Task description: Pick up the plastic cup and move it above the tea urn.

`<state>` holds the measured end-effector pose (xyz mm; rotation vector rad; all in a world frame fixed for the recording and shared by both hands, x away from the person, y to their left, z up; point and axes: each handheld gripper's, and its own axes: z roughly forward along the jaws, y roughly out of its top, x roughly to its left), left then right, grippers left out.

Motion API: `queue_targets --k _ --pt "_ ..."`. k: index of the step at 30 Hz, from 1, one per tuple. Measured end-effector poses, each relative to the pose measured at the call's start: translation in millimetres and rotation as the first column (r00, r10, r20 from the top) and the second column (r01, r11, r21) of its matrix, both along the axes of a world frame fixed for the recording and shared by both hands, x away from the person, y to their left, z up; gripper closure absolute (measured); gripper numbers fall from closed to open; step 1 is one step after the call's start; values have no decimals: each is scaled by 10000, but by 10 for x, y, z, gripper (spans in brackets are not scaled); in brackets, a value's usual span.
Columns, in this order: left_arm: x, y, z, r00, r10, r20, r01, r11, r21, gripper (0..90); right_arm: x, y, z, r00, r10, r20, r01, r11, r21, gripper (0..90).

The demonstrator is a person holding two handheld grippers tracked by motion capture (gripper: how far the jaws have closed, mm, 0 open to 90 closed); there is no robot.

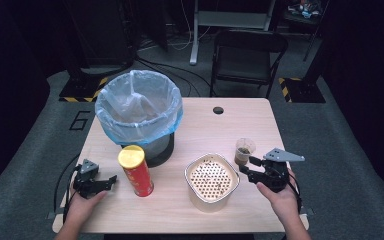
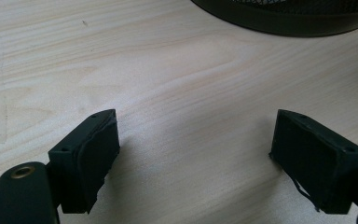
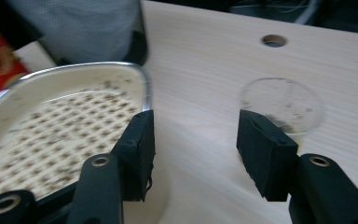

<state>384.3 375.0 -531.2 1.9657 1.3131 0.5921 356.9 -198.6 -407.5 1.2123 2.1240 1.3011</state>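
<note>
My right hand-held gripper (image 1: 249, 167) sits at the near right of the table (image 1: 200, 125), jaws parted with nothing between them. Its left jaw stands just beside the rim of the cream strainer tub (image 1: 211, 181), and the small clear cup (image 1: 244, 151) stands just beyond its right jaw. My left hand-held gripper (image 1: 111, 181) rests at the near left, released and wide, with bare table between its jaws in the left gripper view.

The risks, as I judge them: the cup is light and top-open, so a sideways nudge from the right jaw could tip it and scatter its dark dregs across the wood. If I close without centring on the cup, one jaw could catch the tub's rim and drag or rock it. The tall red can (image 1: 136, 170) stands upright close to my left hand-held gripper, and a careless sweep would topple it.

Containers: the cup holds a little dark residue at its bottom. The tub has a perforated insert (image 3: 56, 135) speckled with brown bits. The black bin (image 1: 139, 116) at far left is lined with a pale blue bag; I cannot tell whether anything lies inside. The can has its gold lid on.
</note>
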Motion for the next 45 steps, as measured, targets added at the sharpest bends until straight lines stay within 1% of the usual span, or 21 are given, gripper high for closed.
queue_targets --k 3,6,8,9,11,15,17,18,20,22,23,24,25,26,28,30,32,33,38,43,45 --pt "0 0 0 10000 -2 -1 2 10000 2 147 95 -25 -91 9973 -726 95 729 9963 -447 412" --pt "0 0 0 10000 -3 -2 3 10000 3 147 179 -2 -218 9919 -1253 226 1272 9815 -1429 390" --pt "0 0 0 10000 2 0 -2 10000 -6 147 235 14 -301 9871 -1590 190 1599 9726 -1686 373" --pt "0 0 1 10000 -5 -5 5 10000 10 147 306 30 -387 9813 -1922 83 1904 9647 -1820 355" --pt "0 0 0 10000 -3 -1 3 10000 3 147 334 33 -416 9804 -1967 40 1942 9639 -1821 347" --pt "0 0 0 10000 -4 -4 4 10000 6 147 462 68 -541 9670 -2535 -250 2447 9518 -1851 282" --pt "0 0 0 10000 -2 -2 2 10000 2 147 511 88 -580 9649 -2606 -335 2504 9507 -1828 263" --pt "0 0 0 10000 -4 -1 4 10000 8 147 534 108 -596 9617 -2716 -368 2598 9462 -1927 258" --pt "0 0 0 10000 0 0 0 10000 3 147 607 164 -642 9558 -2937 -109 2844 9339 -2167 251" --pt "0 -1 0 10000 2 2 -2 10000 0 147 624 184 -647 9534 -3016 -89 2931 9329 -2094 251" --pt "0 0 0 10000 -5 -1 5 10000 2 147 660 221 -651 9449 -3273 62 3216 9246 -2044 251" --pt "0 0 0 10000 -5 -1 5 10000 2 147 660 221 -651 9449 -3273 62 3216 9246 -2044 251" --pt "0 0 0 10000 0 1 0 10000 2 147 712 245 -659 9397 -3419 -44 3352 9236 -1862 251" --pt "0 0 0 10000 -2 0 2 10000 4 147 730 250 -662 9388 -3444 -81 3371 9232 -1845 251" --pt "0 0 0 10000 -1 -1 1 10000 3 147 750 260 -663 9386 -3449 -117 3374 9241 -1794 252" --pt "0 -1 0 10000 1 0 -1 10000 0 147 789 285 -668 9417 -3365 -75 3297 9269 -1795 255" --pt "0 -1 0 10000 1 1 -1 10000 2 147 843 318 -677 9511 -3090 -30 3034 9356 -1806 255" --pt "0 0 0 10000 -1 -1 1 10000 6 147 843 318 -677 9511 -3090 -30 3034 9356 -1806 255" --pt "0 -1 0 10000 1 0 -1 10000 -1 147 914 362 -703 9661 -2577 187 2568 9496 -1796 261" --pt "0 0 0 10000 -3 -2 3 10000 4 147 954 366 -743 9779 -2041 453 2088 9642 -1637 273" --pt "0 -1 0 10000 0 -4 0 10000 5 147 963 364 -749 9803 -1897 545 1963 9666 -1651 273"
